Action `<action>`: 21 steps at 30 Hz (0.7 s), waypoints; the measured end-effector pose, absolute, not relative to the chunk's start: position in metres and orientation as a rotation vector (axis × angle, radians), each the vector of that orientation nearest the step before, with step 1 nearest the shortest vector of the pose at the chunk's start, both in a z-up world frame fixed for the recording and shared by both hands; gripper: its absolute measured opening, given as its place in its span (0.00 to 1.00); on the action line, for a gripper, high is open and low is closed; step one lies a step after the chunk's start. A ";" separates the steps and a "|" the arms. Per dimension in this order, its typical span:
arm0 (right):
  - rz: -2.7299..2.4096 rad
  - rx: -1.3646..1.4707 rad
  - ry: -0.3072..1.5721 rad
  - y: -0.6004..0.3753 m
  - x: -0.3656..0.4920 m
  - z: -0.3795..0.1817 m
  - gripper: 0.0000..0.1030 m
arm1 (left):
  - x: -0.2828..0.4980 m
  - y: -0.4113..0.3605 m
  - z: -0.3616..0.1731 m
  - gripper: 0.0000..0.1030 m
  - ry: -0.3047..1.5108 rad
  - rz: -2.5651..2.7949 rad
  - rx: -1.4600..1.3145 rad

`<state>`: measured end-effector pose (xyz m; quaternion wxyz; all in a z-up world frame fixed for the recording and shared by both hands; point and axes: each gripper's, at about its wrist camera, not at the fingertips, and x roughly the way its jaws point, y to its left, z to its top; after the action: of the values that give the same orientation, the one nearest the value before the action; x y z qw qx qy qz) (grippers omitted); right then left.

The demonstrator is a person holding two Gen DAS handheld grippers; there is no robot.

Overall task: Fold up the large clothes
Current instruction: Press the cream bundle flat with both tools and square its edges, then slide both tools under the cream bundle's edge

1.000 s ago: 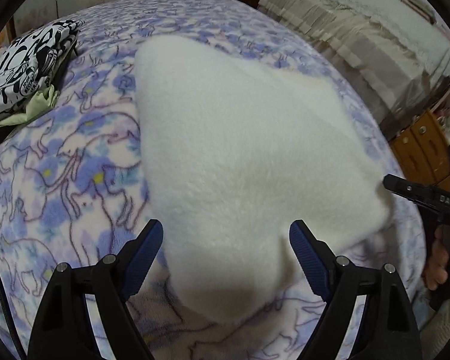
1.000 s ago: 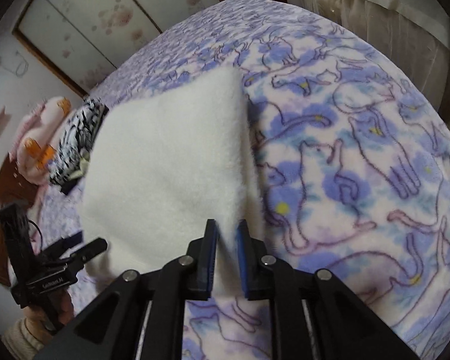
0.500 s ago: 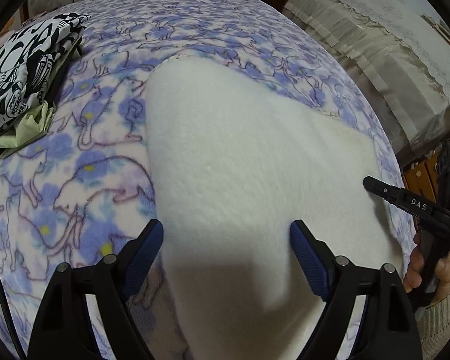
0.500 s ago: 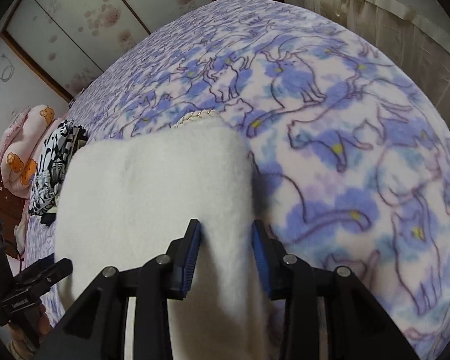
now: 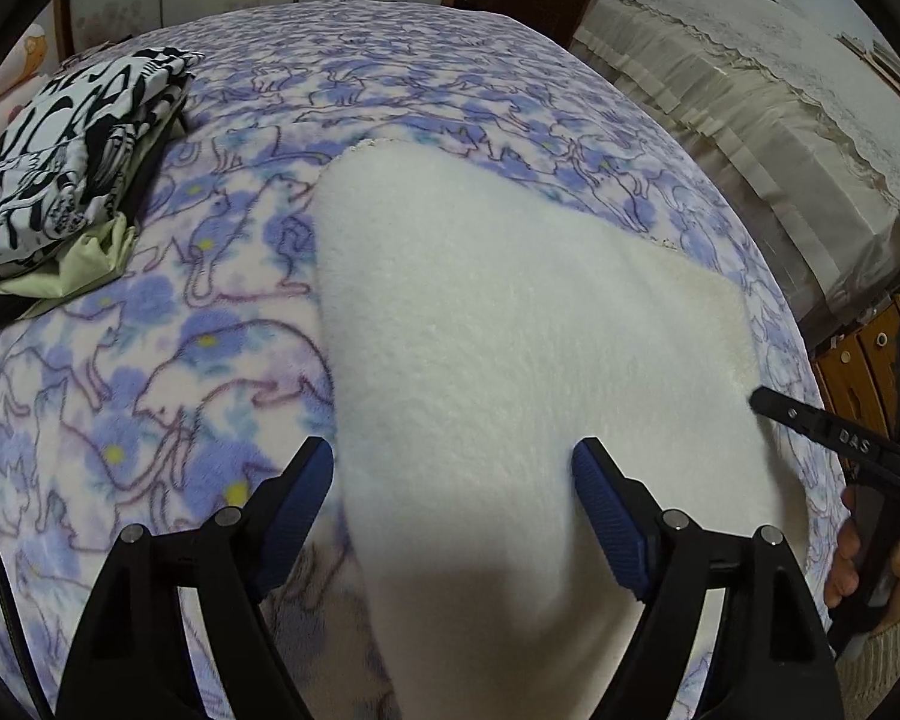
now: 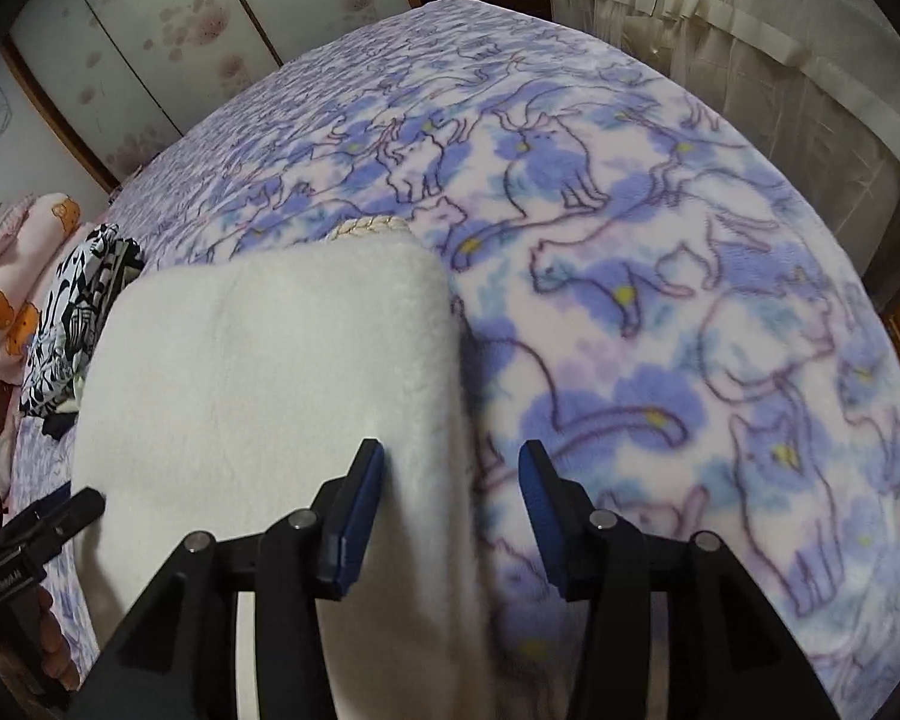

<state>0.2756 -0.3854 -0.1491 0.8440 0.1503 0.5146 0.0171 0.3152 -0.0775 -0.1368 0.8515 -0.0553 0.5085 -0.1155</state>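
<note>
A white fluffy garment lies folded on the cat-print bed cover; it also shows in the right wrist view. My left gripper is open and empty, its fingers straddling the garment's near left part. My right gripper is open and empty over the garment's right edge. The right gripper's tip shows in the left wrist view. The left gripper's tip shows in the right wrist view.
A folded black-and-white patterned cloth on a pale green piece lies at the bed's left. A pink pillow lies beyond it. A beige covered bed and wooden drawers stand to the right.
My right gripper has opened and let go of the white garment's edge. The garment has been laid down flat on the bed. The left gripper stayed open.
</note>
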 end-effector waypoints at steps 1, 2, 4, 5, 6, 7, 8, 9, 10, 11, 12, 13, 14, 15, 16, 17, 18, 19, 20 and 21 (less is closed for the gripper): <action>0.042 0.329 1.089 -0.386 0.269 -0.147 0.45 | 0.310 -0.076 -0.133 0.78 1.062 -0.234 -0.111; 0.053 0.346 1.087 -0.386 0.260 -0.144 0.45 | 0.306 -0.075 -0.131 0.78 1.058 -0.231 -0.107; 0.073 0.382 1.067 -0.385 0.241 -0.138 0.45 | 0.293 -0.072 -0.126 0.78 1.050 -0.217 -0.094; 0.075 0.394 1.056 -0.385 0.231 -0.136 0.45 | 0.288 -0.071 -0.124 0.78 1.050 -0.215 -0.089; 0.075 0.407 1.049 -0.385 0.222 -0.135 0.45 | 0.281 -0.069 -0.122 0.78 1.051 -0.211 -0.086; 0.074 0.422 1.045 -0.385 0.212 -0.134 0.45 | 0.273 -0.067 -0.120 0.78 1.055 -0.210 -0.090; 0.072 0.437 1.043 -0.384 0.203 -0.135 0.45 | 0.268 -0.064 -0.119 0.78 1.058 -0.218 -0.096; 0.070 0.452 1.044 -0.384 0.193 -0.135 0.45 | 0.260 -0.062 -0.118 0.78 1.063 -0.237 -0.110; 0.069 0.460 1.045 -0.384 0.186 -0.136 0.45 | 0.253 -0.060 -0.118 0.78 1.072 -0.249 -0.123; 0.069 0.466 1.042 -0.383 0.179 -0.136 0.45 | 0.247 -0.058 -0.118 0.78 1.080 -0.252 -0.136; 0.067 0.468 1.036 -0.382 0.171 -0.136 0.45 | 0.240 -0.056 -0.118 0.78 1.085 -0.249 -0.150; 0.070 0.470 1.025 -0.381 0.162 -0.135 0.45 | 0.233 -0.054 -0.118 0.78 1.085 -0.244 -0.162; 0.078 0.470 1.009 -0.380 0.154 -0.134 0.45 | 0.228 -0.053 -0.118 0.78 1.085 -0.241 -0.169; 0.086 0.463 0.992 -0.378 0.147 -0.132 0.45 | 0.221 -0.051 -0.117 0.78 1.085 -0.239 -0.177; 0.091 0.452 0.980 -0.375 0.142 -0.130 0.45 | 0.216 -0.051 -0.117 0.78 1.086 -0.241 -0.182; 0.096 0.435 0.969 -0.373 0.138 -0.128 0.45 | 0.212 -0.051 -0.117 0.78 1.090 -0.246 -0.188; 0.102 0.410 0.958 -0.369 0.133 -0.125 0.45 | 0.207 -0.051 -0.117 0.78 1.098 -0.257 -0.187; 0.106 0.390 0.950 -0.368 0.130 -0.121 0.45 | 0.204 -0.052 -0.116 0.78 1.106 -0.274 -0.186; 0.110 0.369 0.941 -0.365 0.128 -0.118 0.45 | 0.202 -0.053 -0.116 0.78 1.114 -0.292 -0.184; 0.116 0.351 0.928 -0.363 0.126 -0.114 0.45 | 0.199 -0.055 -0.115 0.78 1.130 -0.317 -0.187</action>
<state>0.1257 -0.3634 -0.1136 0.8777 0.1684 0.4451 0.0558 0.1993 -0.0546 -0.1154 0.8286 -0.0882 0.5322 -0.1494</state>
